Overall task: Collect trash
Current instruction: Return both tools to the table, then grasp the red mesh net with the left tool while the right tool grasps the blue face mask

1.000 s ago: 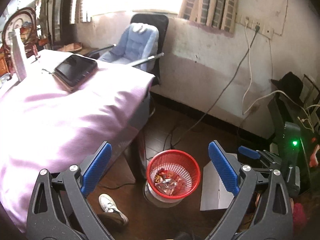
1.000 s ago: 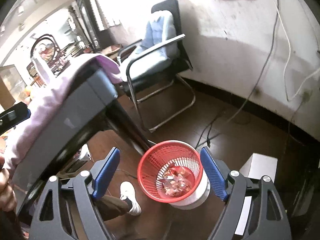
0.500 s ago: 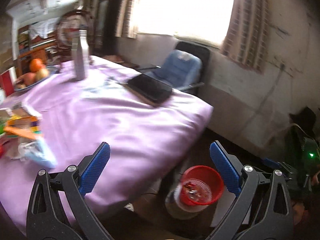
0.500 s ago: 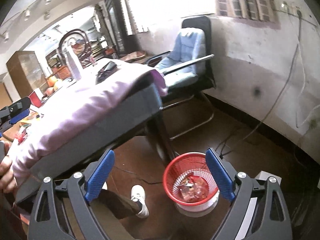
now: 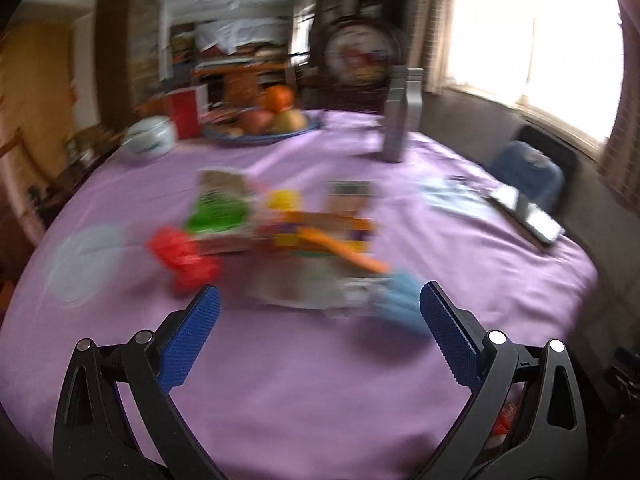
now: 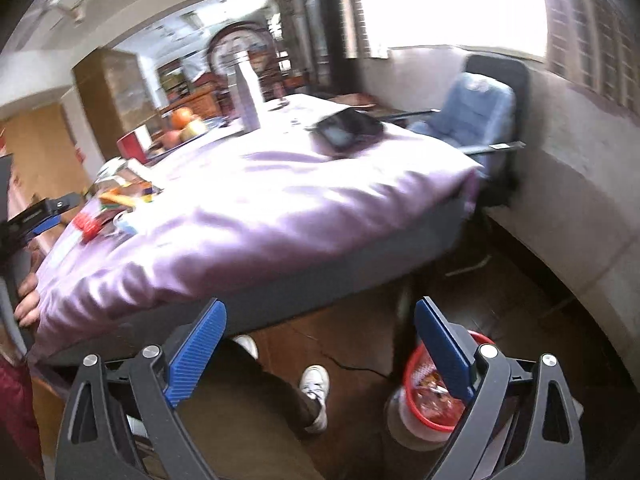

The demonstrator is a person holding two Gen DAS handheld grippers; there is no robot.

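Currently left gripper (image 5: 316, 312) wide open, empty, facing wrapper pile (image 5: 280, 236) at frame centre (blurred); right gripper (image 6: 320, 328) likewise. Risk: blur causing mis-aimed grasp, snagging purple cloth (image 5: 320, 392).

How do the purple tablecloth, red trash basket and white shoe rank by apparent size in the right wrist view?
1. purple tablecloth, far the largest.
2. red trash basket, partly hidden behind the right tongs.
3. white shoe, smallest.

Daylight from blown-out window (image 5: 536, 32), heavy motion blur over trash pile (image 5: 280, 240) and purple tablecloth (image 5: 304, 380), dim floor under table, fisheye bending, dark vignetted corners.
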